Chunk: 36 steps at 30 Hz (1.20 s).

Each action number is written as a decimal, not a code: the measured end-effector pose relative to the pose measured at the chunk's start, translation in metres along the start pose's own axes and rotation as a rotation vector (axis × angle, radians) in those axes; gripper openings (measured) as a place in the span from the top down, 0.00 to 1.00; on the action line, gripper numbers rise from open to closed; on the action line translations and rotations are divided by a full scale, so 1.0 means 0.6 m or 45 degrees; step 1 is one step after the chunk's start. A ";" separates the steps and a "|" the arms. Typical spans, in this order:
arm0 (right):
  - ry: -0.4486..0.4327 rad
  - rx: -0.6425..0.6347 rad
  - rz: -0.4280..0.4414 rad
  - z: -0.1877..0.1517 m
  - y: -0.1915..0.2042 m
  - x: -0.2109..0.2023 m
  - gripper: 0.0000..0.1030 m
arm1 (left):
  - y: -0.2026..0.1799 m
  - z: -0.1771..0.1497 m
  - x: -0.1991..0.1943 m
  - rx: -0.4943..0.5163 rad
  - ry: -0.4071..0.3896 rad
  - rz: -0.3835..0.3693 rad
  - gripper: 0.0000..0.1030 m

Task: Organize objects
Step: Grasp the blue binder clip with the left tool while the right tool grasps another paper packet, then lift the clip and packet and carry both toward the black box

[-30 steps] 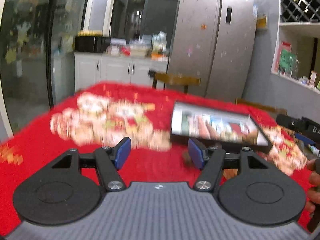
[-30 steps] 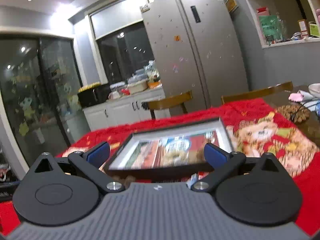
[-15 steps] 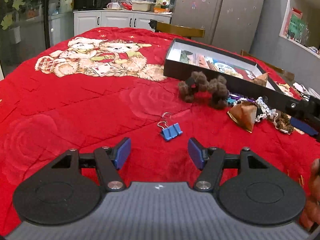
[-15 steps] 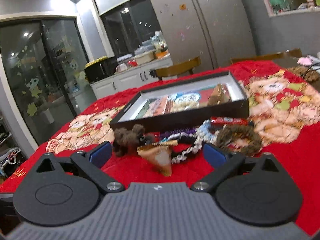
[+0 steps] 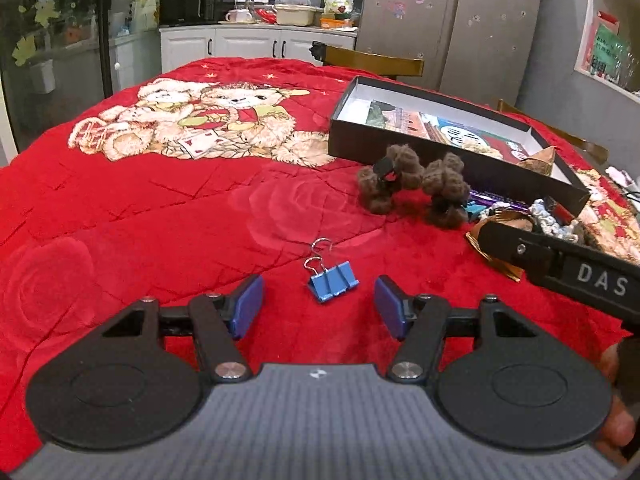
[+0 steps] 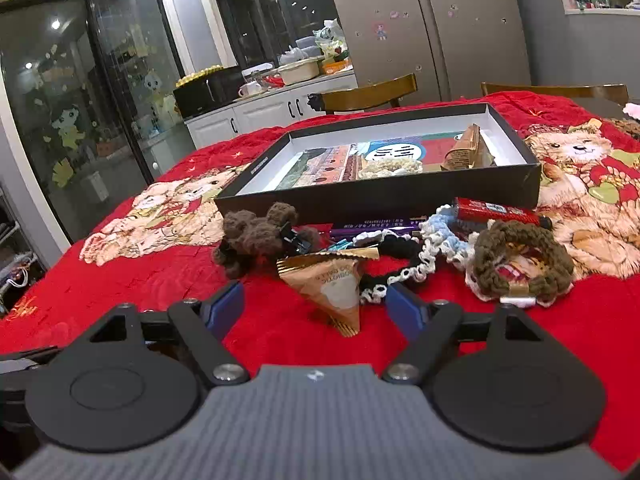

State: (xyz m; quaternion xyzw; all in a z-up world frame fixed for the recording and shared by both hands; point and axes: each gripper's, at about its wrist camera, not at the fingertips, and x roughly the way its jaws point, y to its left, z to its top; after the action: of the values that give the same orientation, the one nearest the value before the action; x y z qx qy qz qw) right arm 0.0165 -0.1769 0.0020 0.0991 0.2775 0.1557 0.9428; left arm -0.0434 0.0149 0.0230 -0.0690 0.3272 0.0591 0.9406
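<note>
A blue binder clip lies on the red blanket just ahead of my left gripper, which is open and apart from it. My right gripper is closing; a gold triangular packet stands between its blue pads, untouched. One black right finger reaches in over that packet in the left wrist view. Behind it lie a brown fuzzy hair tie, a blue-white crochet band, an olive crochet ring and a red bar. The shallow black box holds another gold packet.
The red bear-print blanket covers the whole table. Wooden chairs stand at its far side, with a grey fridge and a white counter behind. A hand shows at the right edge of the left wrist view.
Both views have dipped from the room down to the table. The binder clip is now close before the left fingers. The right jaws have narrowed, and the gold packet sits between them.
</note>
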 end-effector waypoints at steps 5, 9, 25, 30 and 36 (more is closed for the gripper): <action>0.031 -0.015 -0.030 0.007 0.003 0.015 0.18 | -0.010 0.002 0.012 0.032 -0.010 0.041 0.37; 0.041 -0.010 -0.038 0.008 0.002 0.024 0.18 | -0.017 0.001 0.020 0.053 -0.036 0.072 0.44; 0.044 0.037 -0.137 0.002 -0.005 0.027 0.51 | -0.022 0.005 0.028 0.032 -0.077 0.076 0.68; 0.025 0.067 -0.137 0.001 -0.012 0.022 0.65 | -0.019 0.005 0.024 0.019 -0.093 0.088 0.68; 0.004 0.075 -0.127 0.001 -0.012 0.017 0.68 | -0.016 0.004 0.020 0.003 -0.113 0.081 0.68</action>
State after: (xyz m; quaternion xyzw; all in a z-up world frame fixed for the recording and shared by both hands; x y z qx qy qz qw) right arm 0.0263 -0.1801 -0.0046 0.1125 0.2880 0.1004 0.9457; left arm -0.0313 0.0065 0.0184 -0.0549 0.2874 0.0916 0.9518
